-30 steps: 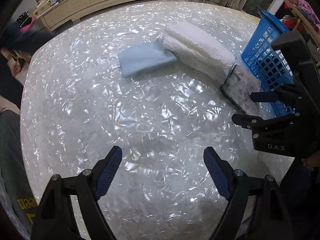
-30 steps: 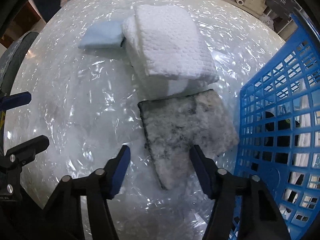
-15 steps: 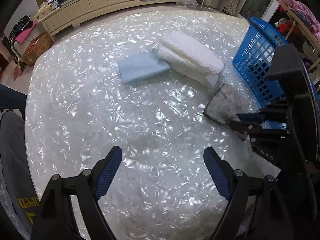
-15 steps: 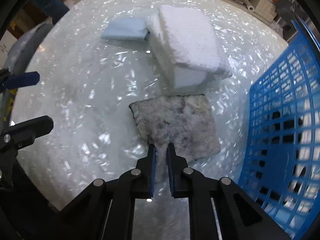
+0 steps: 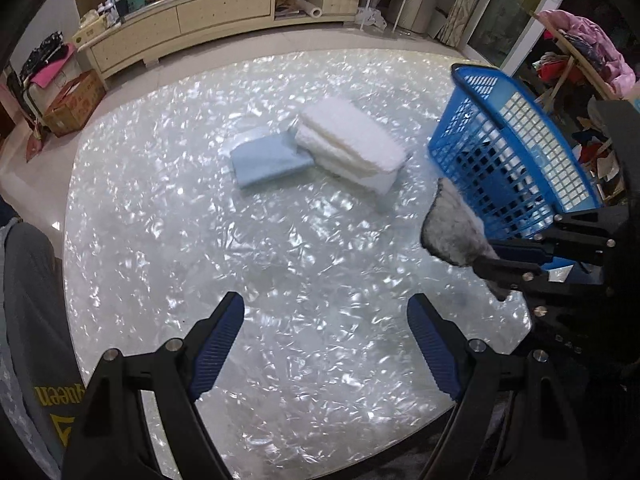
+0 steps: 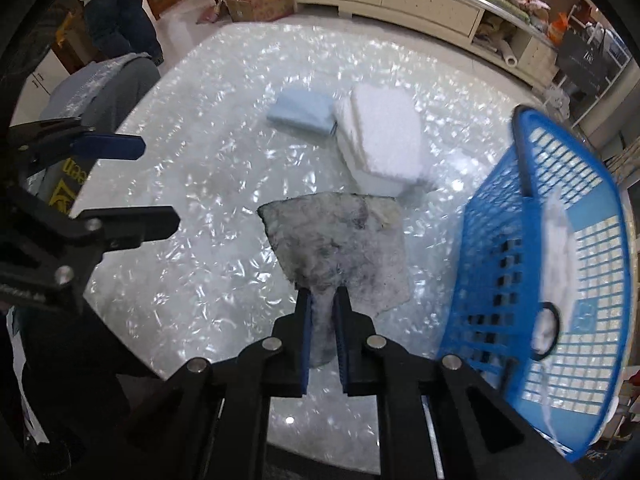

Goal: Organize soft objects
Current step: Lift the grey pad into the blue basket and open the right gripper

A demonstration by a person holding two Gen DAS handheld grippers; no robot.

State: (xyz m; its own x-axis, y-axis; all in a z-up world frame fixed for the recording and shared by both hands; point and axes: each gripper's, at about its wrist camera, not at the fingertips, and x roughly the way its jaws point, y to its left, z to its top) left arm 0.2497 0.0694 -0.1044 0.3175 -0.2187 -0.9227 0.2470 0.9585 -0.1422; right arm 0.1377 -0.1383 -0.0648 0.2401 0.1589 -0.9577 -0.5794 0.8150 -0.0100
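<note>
While its near edge is pinched between the closed right gripper, the limp grey cloth droops ahead; deeper bites are advised. Nothing is held by the wide-open left gripper.

Glossy pearly tabletop; fuzzy grey cloth; blue plastic basket.

Your right gripper pinches the grey mottled cloth by its near edge, above the shiny table; blue basket just right; white towels beyond.
</note>
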